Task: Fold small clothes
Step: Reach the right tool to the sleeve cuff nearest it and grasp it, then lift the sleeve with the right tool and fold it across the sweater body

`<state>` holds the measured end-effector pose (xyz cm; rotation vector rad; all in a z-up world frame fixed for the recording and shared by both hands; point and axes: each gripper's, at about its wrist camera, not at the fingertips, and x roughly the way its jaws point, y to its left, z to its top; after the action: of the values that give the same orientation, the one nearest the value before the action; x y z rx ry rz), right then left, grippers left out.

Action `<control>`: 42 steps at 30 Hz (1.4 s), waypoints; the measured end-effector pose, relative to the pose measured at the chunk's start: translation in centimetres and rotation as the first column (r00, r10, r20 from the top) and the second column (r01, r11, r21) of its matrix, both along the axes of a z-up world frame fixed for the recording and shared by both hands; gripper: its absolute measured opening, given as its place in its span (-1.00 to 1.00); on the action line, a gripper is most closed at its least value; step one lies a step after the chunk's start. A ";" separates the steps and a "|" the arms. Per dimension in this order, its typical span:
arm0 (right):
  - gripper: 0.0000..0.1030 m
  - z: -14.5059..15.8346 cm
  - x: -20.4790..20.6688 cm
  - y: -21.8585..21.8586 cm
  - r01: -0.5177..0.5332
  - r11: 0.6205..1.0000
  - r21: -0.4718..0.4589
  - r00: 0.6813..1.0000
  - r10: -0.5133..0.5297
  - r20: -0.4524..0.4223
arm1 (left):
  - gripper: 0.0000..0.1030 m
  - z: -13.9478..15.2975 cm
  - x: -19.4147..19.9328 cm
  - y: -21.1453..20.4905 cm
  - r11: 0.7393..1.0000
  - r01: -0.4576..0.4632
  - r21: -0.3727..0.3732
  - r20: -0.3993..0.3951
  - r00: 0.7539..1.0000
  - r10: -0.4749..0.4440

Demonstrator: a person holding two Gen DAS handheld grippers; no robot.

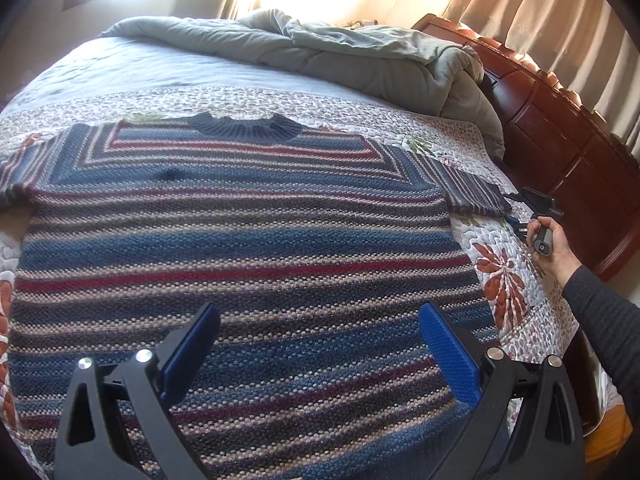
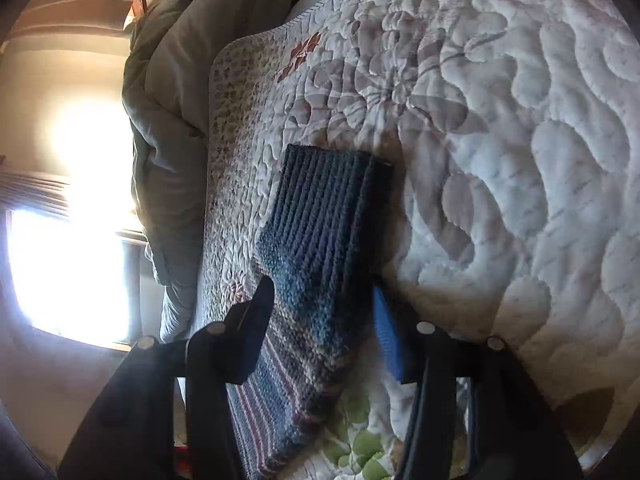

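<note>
A striped blue, red and beige knitted sweater (image 1: 240,240) lies flat, collar away from me, on the quilted floral bedspread (image 1: 504,304). My left gripper (image 1: 320,312) hovers open over the sweater's lower part, and nothing sits between its blue pads. The right sleeve (image 1: 472,192) stretches out to the side. My right gripper (image 1: 516,210), held by a hand (image 1: 560,252), is at its cuff. In the right wrist view the sleeve (image 2: 320,220) fills the gap of the right gripper (image 2: 320,286), whose pads touch both of its edges.
A crumpled grey-green duvet (image 1: 320,48) is heaped at the far end of the bed. A dark red wooden headboard (image 1: 560,140) runs along the right side, with curtains behind it. A bright window (image 2: 68,272) glares on the left of the right wrist view.
</note>
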<state>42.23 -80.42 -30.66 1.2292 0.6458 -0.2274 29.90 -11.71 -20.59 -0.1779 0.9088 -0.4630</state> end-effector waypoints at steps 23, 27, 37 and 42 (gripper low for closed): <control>-0.79 21.8 4.7 20.0 -0.262 0.819 -0.510 0.954 0.299 -0.010 | 0.93 -0.4 0.5 7.7 0.995 -0.088 -0.054 0.078 0.993 0.092; -0.79 24.1 5.3 25.9 -0.315 0.766 -0.561 0.931 0.365 -0.025 | 0.93 -0.9 1.0 9.7 0.989 -0.106 -0.101 0.051 0.992 0.112; -0.79 25.6 8.0 39.7 -0.431 0.624 -0.652 0.872 0.472 -0.125 | 0.93 -0.4 1.5 12.7 0.980 -0.123 -0.157 0.055 0.990 0.133; -0.79 24.9 9.0 45.9 -0.478 0.536 -0.696 0.843 0.502 -0.192 | 0.93 -0.4 1.5 13.9 0.976 -0.136 -0.168 0.053 0.988 0.146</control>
<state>51.20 -34.54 -5.76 0.2351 0.7495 0.0290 31.39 2.21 -20.97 -0.3731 0.7883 -0.4088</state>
